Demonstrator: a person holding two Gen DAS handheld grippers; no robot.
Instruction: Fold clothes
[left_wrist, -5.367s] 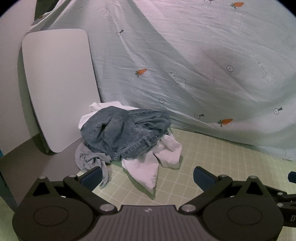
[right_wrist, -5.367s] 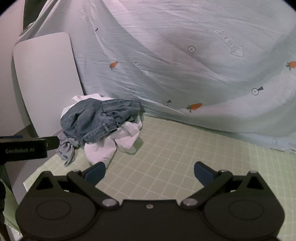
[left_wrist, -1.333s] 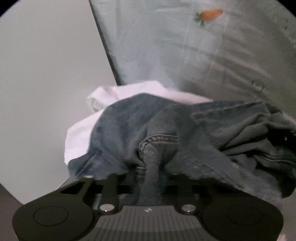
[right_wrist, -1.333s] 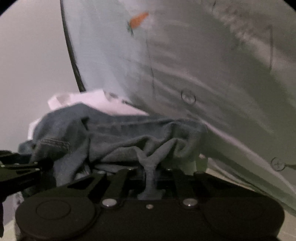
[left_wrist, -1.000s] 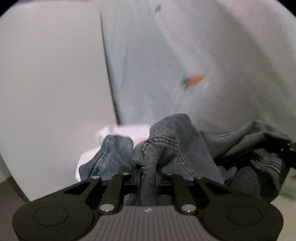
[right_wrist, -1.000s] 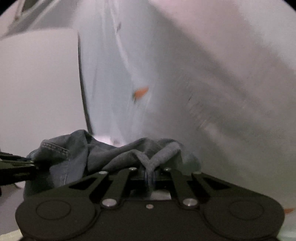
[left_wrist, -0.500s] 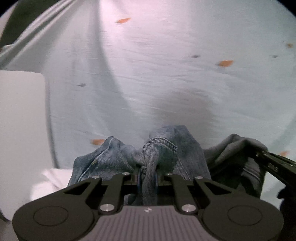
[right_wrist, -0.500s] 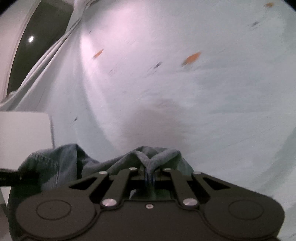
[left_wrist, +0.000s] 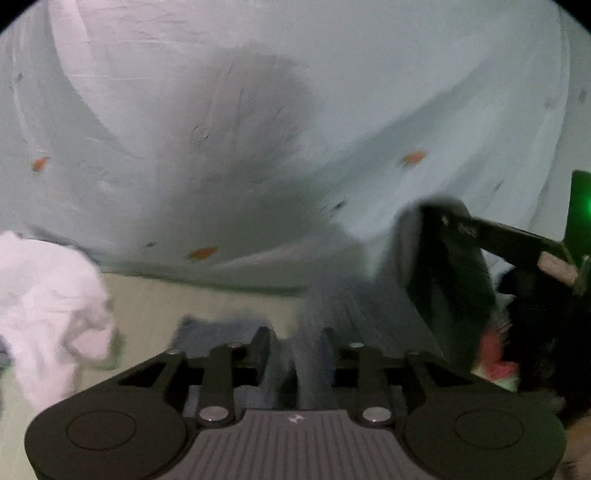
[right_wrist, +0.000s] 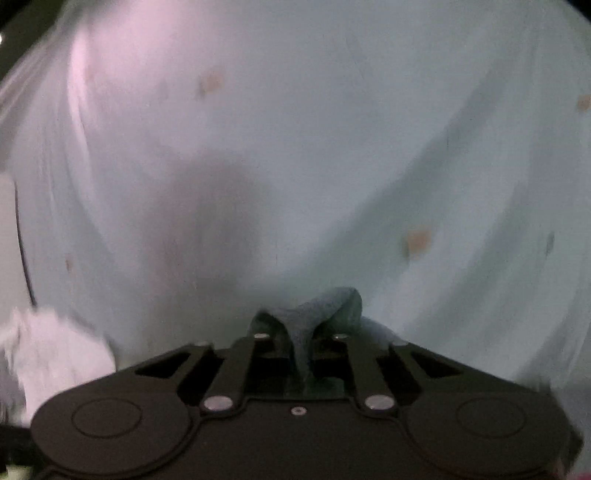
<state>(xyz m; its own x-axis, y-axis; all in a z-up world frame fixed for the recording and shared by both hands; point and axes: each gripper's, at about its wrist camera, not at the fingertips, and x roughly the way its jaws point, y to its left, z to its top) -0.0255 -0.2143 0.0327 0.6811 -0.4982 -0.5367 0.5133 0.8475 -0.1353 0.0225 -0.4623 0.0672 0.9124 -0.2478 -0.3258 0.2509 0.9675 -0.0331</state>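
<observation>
L hand-held gripper (left_wrist: 295, 345): fingers drawn in narrow, pinching a fold of the jeans (left_wrist: 306, 354) right between them. Denim runs from the pinch off to the right & farther out, toward the R hand-held gripper (left_wrist: 443, 236), seen here as a dark block at right. Jeans look blue-grey, very blurred in this view; no detail to make out.

R hand-held gripper (right_wrist: 301, 341): also narrow, clamped on a bunched ridge of jeans (right_wrist: 314, 314) that pokes up just past the fingertips, blue-grey, creased.

White garment (left_wrist: 48, 306) lies crumpled on the pale green desk (left_wrist: 192, 299) at near left, apart from both grippers; also at lower left in R view (right_wrist: 55, 362).

Pale blue sheet (left_wrist: 295, 92) w/ small orange carrot prints fills the far side.

Count: 2 grippers, 1 pair of jeans, 1 white garment, 1 sheet.
</observation>
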